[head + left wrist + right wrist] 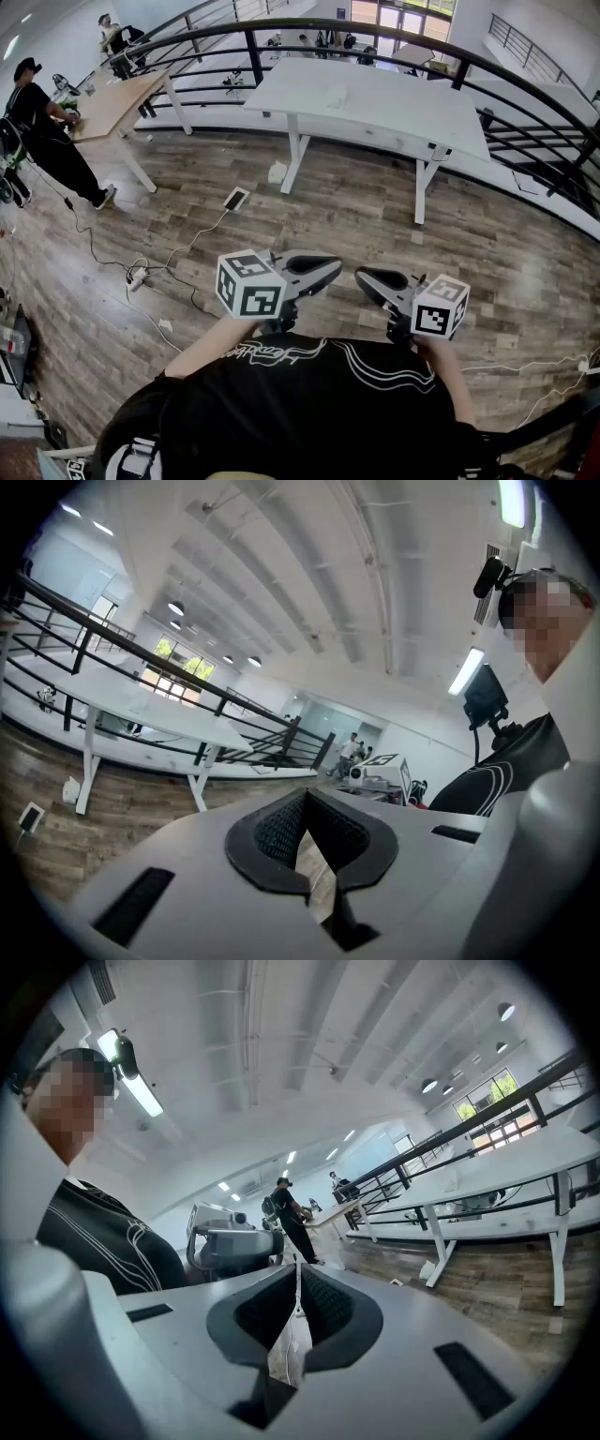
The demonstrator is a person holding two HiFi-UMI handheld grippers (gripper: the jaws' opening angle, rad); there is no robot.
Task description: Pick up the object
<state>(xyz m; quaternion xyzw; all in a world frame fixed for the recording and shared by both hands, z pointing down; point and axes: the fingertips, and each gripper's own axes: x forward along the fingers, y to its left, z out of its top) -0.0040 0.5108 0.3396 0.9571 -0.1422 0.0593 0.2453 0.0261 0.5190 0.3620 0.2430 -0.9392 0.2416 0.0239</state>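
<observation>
Both grippers are held close in front of the person's chest, above the wooden floor, with their tips turned toward each other. My left gripper point(330, 270) point(305, 799) has its jaws together with nothing between the pads. My right gripper point(364, 277) point(298, 1265) is likewise shut and empty, a short gap away from the left one. No object for picking up lies near either gripper. A long white table point(375, 103) stands some way ahead with a small pale thing point(336, 97) on its top; I cannot tell what it is.
A black railing point(281, 28) curves behind the white table. A wooden table point(117, 103) stands far left, with a person in black point(42, 131) beside it. Cables and a power strip point(138, 275) trail across the floor at left, near a flat device point(235, 199).
</observation>
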